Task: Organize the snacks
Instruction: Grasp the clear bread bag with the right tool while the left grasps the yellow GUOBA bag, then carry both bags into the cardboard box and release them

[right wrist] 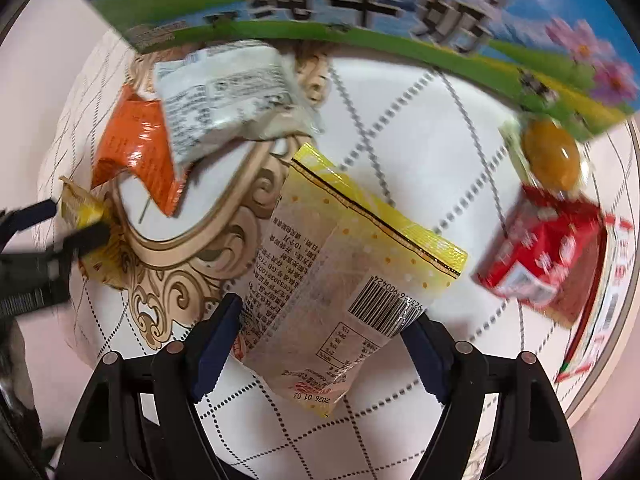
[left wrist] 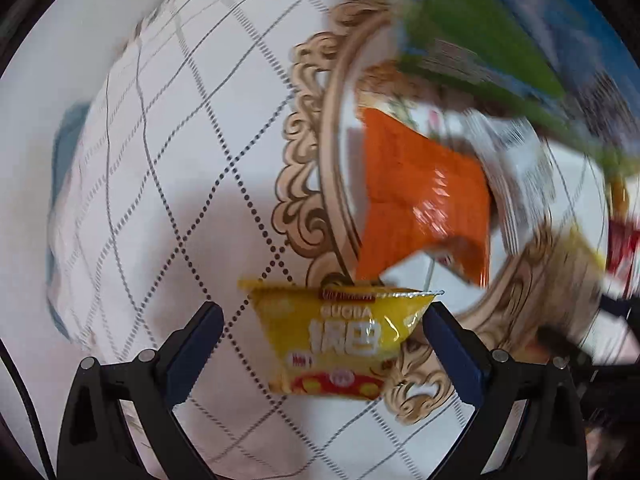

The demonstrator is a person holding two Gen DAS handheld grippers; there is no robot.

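A small yellow snack packet (left wrist: 336, 340) with red print lies on the white gridded table (left wrist: 160, 208). My left gripper (left wrist: 320, 312) stands open around it. The right pad is at the packet's corner and the left pad is well clear. In the right wrist view this gripper (right wrist: 68, 222) shows blurred at the left edge. My right gripper (right wrist: 324, 312) is shut on a larger yellow and clear packet (right wrist: 344, 264), back side up with a barcode. Both blue pads meet its edges.
An orange packet (right wrist: 136, 152) and a white packet (right wrist: 228, 100) lie on the gold ornamental oval (right wrist: 224, 216). A red packet (right wrist: 544, 256) and an amber sweet in clear wrap (right wrist: 552, 152) sit to the right. A blue and green carton (right wrist: 360, 8) stands behind. The table rim (right wrist: 600, 360) is close on the right.
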